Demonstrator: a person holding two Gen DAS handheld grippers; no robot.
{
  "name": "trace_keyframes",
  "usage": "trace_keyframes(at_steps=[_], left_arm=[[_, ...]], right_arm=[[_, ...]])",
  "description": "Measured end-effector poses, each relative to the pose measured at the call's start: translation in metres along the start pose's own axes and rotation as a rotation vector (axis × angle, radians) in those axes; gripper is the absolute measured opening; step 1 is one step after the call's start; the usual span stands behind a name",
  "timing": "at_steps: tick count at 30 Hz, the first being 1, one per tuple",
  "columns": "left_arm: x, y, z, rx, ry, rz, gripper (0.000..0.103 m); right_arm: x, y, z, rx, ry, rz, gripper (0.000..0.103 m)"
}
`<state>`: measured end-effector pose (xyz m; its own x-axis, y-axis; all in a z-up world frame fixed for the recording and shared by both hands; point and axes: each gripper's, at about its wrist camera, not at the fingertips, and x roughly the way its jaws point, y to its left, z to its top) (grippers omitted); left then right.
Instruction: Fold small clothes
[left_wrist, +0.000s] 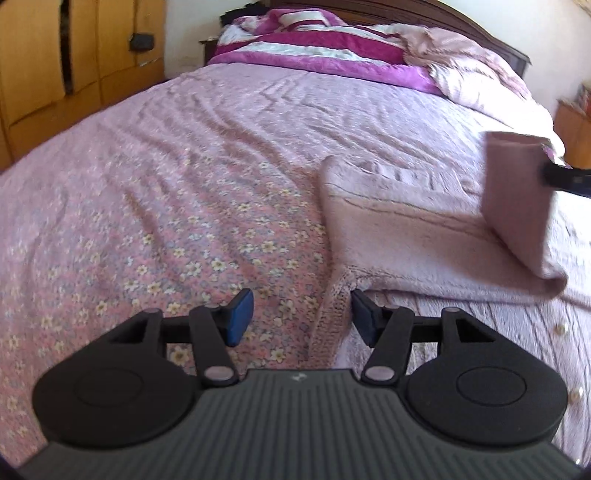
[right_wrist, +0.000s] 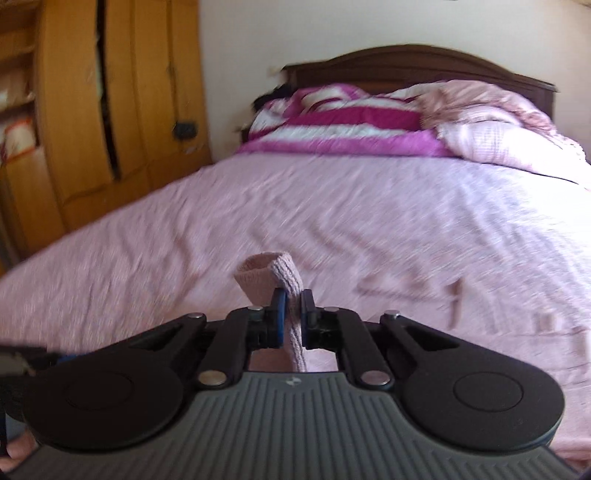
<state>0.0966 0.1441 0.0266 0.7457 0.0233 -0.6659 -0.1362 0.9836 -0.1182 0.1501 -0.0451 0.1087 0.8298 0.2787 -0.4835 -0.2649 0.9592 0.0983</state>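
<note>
We judge the fold barely begun: our right gripper (right_wrist: 291, 314) is clamped on the cuff of the pink knit cardigan (left_wrist: 424, 236) spread on the bed (left_wrist: 184, 166), lifting it, while our left gripper (left_wrist: 301, 317) waits half-open and empty beside the cardigan's near edge.

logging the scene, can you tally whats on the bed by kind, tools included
pink knitted garment: 1
striped magenta and white blanket: 1
pale pink quilt: 1
tools: 2, left tool open, right tool shut on the garment's cuff
total: 5
</note>
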Motion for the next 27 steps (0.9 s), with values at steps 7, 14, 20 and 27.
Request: trace_keyframes(at_steps=[7,14,20,27], left_arm=[[0.0,0.007,0.001,-0.078,0.011,0.012,0.06],[0.0,0.003,-0.001,-0.062,0.01,0.035,0.06],[0.001,-0.003,-0.002,-0.028,0.01,0.055,0.06],[-0.002,-0.007,-0.003,0.013,0.013,0.066,0.06]], right_arm=[[-0.034,-0.061,0.014,0.112,-0.088,-0.11,0.008],[-0.058,-0.131,-0.013,0.257,-0.085,-0.231,0.008],[-0.06,-0.178,-0.059,0.379,-0.033,-0.315,0.008],[-0.047,-0.194,-0.104,0.448,0.035,-0.361,0.029]])
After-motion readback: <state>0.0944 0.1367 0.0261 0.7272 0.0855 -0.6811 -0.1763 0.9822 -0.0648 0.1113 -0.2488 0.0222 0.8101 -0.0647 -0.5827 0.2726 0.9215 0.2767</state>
